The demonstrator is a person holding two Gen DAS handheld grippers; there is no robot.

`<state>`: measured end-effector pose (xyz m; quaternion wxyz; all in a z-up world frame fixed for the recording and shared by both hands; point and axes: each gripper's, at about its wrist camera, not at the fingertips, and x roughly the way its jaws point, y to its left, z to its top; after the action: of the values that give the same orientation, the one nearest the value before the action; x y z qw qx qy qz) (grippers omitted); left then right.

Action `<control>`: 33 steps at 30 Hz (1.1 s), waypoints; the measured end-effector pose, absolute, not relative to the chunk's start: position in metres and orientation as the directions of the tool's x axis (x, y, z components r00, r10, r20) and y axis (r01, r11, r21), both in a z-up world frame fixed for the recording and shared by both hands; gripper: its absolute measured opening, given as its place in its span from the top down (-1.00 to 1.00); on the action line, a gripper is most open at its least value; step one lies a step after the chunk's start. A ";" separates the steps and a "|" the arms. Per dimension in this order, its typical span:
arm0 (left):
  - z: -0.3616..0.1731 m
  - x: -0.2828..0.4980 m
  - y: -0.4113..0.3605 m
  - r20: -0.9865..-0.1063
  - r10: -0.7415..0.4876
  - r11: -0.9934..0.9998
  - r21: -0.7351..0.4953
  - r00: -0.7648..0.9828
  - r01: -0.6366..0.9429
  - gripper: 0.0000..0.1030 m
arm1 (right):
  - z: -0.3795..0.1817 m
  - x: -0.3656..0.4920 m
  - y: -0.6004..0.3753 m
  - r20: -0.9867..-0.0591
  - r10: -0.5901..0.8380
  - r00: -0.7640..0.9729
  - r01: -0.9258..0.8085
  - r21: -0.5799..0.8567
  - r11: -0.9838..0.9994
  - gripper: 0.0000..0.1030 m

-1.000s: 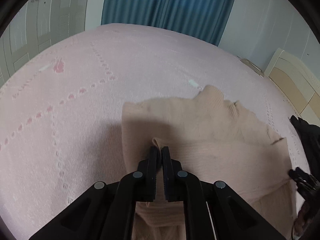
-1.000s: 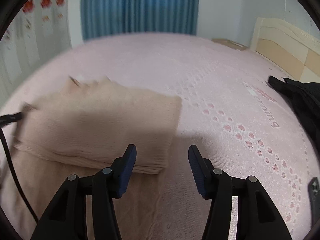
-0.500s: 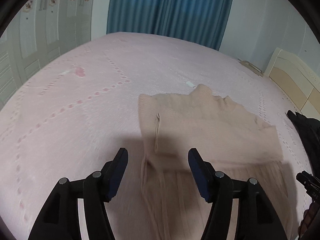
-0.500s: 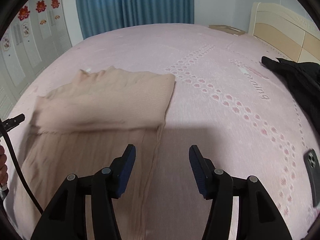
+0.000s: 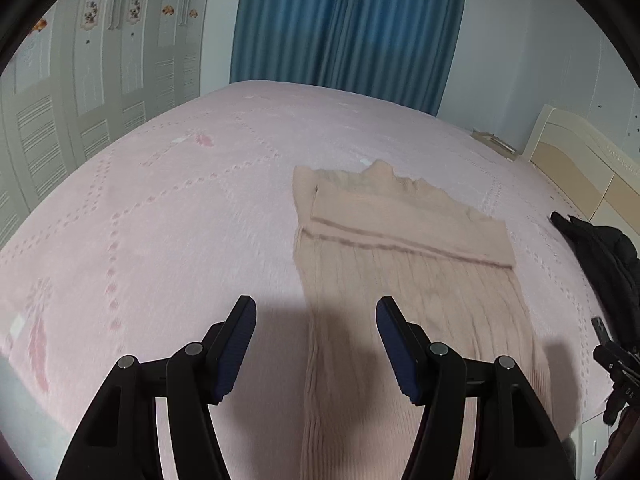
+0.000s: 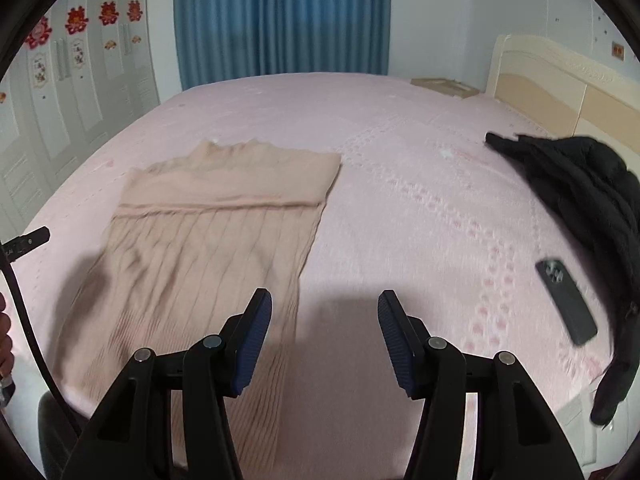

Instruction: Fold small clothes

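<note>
sweater: near hem cut off | black jacket: partly out of frame

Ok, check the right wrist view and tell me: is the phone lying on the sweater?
No, the phone lies on the bare bedspread, well apart from the sweater.

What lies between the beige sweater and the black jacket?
Right wrist view: only bare pink bedspread between the beige sweater and the black jacket.

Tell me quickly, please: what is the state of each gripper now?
Left gripper: open, holding nothing.
Right gripper: open, holding nothing.
</note>
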<state>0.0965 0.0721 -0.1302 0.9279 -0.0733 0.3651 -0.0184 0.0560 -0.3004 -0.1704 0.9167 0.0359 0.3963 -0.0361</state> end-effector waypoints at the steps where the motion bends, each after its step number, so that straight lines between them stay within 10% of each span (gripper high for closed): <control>1: -0.133 0.087 0.073 -0.684 -0.095 0.989 -0.149 0.723 -0.012 -0.17 | -0.175 0.051 -0.300 -0.739 -0.020 0.674 0.087 0.052 0.995 -0.06; 20: -0.216 0.042 0.052 -0.790 -0.186 0.977 -0.210 0.584 0.028 -0.14 | -0.250 0.026 -0.267 -0.805 0.166 0.570 0.023 0.218 0.976 -0.06; 23: -0.215 0.044 0.043 -0.792 -0.161 0.984 -0.171 0.588 0.039 0.43 | -0.254 0.031 -0.258 -0.805 0.133 0.578 0.024 0.179 0.984 -0.05; 26: -0.211 0.050 0.045 -0.789 -0.163 0.985 -0.168 0.592 0.048 0.83 | -0.254 0.035 -0.250 -0.804 0.120 0.582 -0.006 0.144 0.990 0.89; 33: -0.204 0.044 0.097 -0.755 -0.213 0.966 -0.260 0.620 0.015 0.87 | -0.247 0.023 -0.300 -0.763 0.161 0.625 0.081 0.269 0.960 0.92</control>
<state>0.0444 0.0974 -0.2040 0.8928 -0.1147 0.4310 -0.0638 0.0232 -0.2996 -0.2466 0.8905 0.1403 0.4322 0.0224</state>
